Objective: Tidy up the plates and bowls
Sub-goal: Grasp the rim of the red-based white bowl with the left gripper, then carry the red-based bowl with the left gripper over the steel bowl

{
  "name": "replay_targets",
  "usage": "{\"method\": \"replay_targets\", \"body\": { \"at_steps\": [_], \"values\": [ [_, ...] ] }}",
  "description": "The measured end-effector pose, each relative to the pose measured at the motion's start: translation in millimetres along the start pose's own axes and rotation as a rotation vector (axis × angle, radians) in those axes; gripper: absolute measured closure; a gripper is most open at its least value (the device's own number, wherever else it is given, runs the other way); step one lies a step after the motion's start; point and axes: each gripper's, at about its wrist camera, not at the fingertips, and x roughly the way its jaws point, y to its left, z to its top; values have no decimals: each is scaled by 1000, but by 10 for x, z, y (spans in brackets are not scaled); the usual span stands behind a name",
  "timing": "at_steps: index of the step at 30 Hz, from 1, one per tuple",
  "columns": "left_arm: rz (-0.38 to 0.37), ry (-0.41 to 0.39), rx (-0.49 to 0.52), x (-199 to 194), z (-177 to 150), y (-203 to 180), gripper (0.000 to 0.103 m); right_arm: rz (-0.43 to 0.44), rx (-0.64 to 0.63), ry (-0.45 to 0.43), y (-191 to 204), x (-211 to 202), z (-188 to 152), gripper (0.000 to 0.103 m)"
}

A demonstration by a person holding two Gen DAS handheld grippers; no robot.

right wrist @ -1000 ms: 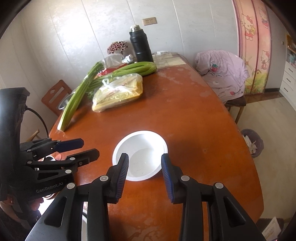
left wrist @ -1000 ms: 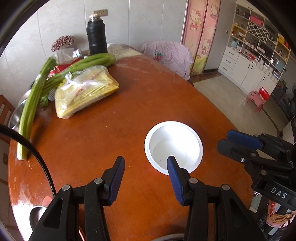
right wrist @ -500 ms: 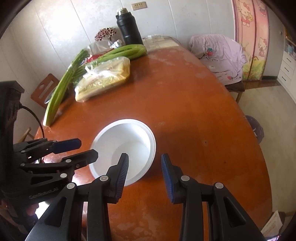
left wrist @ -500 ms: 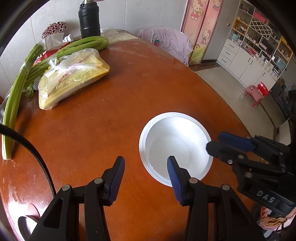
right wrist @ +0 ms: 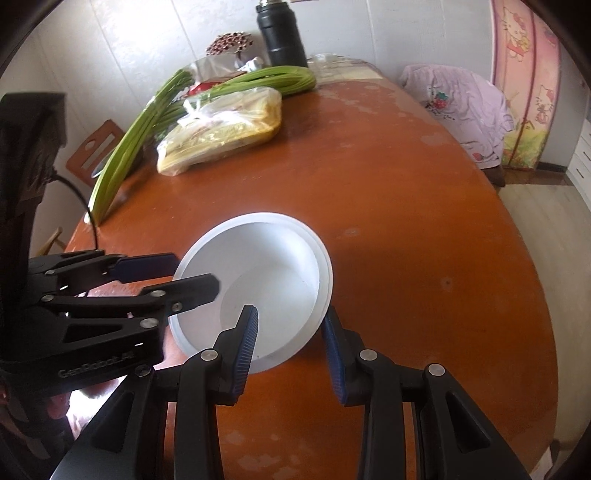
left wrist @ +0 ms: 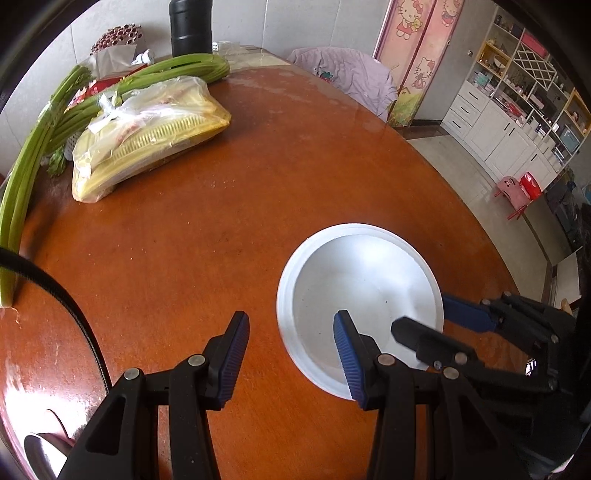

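A white bowl [left wrist: 354,280] [right wrist: 273,266] sits upright on the brown wooden table [left wrist: 177,251], toward its near side. My left gripper [left wrist: 290,332] is open and straddles the bowl's left rim, one blue pad inside, the other outside over the table. My right gripper [right wrist: 290,328] is open across the opposite rim, its left pad inside the bowl and its right pad close against the outer wall. Each gripper shows in the other's view: the right gripper [left wrist: 424,314] and the left gripper [right wrist: 181,275]. I cannot tell whether any pad presses on the rim.
At the table's far left lie a plastic bag with a yellow pack [left wrist: 147,136], long green celery stalks [left wrist: 29,166] and a black flask [left wrist: 190,29]. A chair draped in pink cloth [left wrist: 343,77] stands behind. A black cable [left wrist: 55,291] crosses the left edge.
Both grippers have come down and closer to the bowl. A second ago they hovered near it; now each has the rim between its fingers. The bowl has not moved.
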Motion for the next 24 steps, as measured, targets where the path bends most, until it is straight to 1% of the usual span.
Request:
{"method": "replay_targets", "body": {
  "at_steps": [3, 7, 9, 12, 19, 24],
  "values": [
    [8, 11, -13, 35, -5, 46, 57, 14, -11, 6, 65, 19, -11, 66],
    [-16, 36, -35, 75, -20, 91, 67, 38, -20, 13, 131, 30, -26, 66],
    [-19, 33, -29, 57, -27, 79, 67, 42, -32, 11, 174, 22, -29, 66],
    [4, 17, -14, 5, -32, 58, 67, 33, -44, 4, 221, -3, -26, 66],
    [-8, 5, -26, -134, -71, 98, 67, 37, -61, -13, 301, -104, -19, 66],
    [-8, -25, -24, -321, -92, 113, 67, 47, -73, -36, 381, -222, -15, 66]
  ]
}}
